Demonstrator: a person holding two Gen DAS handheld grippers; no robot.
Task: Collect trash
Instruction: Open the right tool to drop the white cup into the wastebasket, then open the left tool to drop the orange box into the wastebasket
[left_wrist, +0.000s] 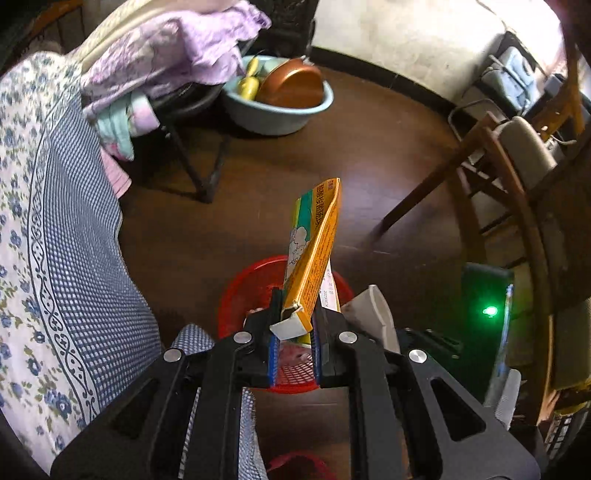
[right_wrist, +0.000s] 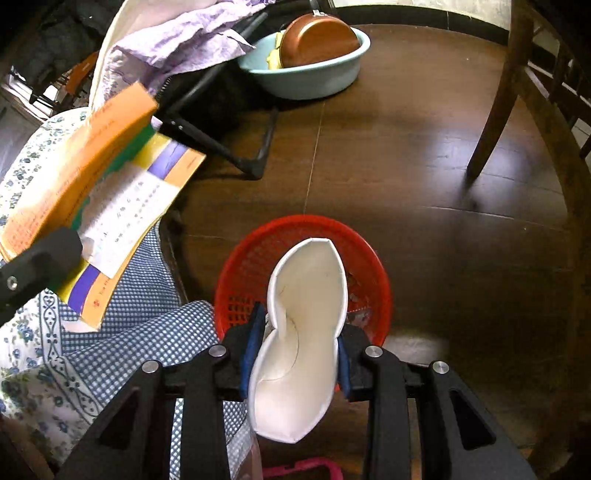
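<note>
My left gripper (left_wrist: 293, 325) is shut on a flattened orange and yellow carton (left_wrist: 314, 251) and holds it upright above a red mesh basket (left_wrist: 240, 291) on the floor. The carton also shows at the left of the right wrist view (right_wrist: 85, 166), with the left gripper's finger (right_wrist: 37, 258) on it. My right gripper (right_wrist: 299, 343) is shut on a crushed white paper cup (right_wrist: 306, 302), held over the near rim of the red basket (right_wrist: 369, 266). The cup's edge shows in the left wrist view (left_wrist: 373, 314). A few scraps lie inside the basket.
A bed with blue floral and checked sheet (left_wrist: 55, 240) fills the left. A folding stand with purple cloth (left_wrist: 166, 55) and a blue basin holding a copper pan (left_wrist: 284, 96) stand behind. Wooden chair legs (right_wrist: 495, 110) are at the right. A pink object (right_wrist: 303, 469) lies below.
</note>
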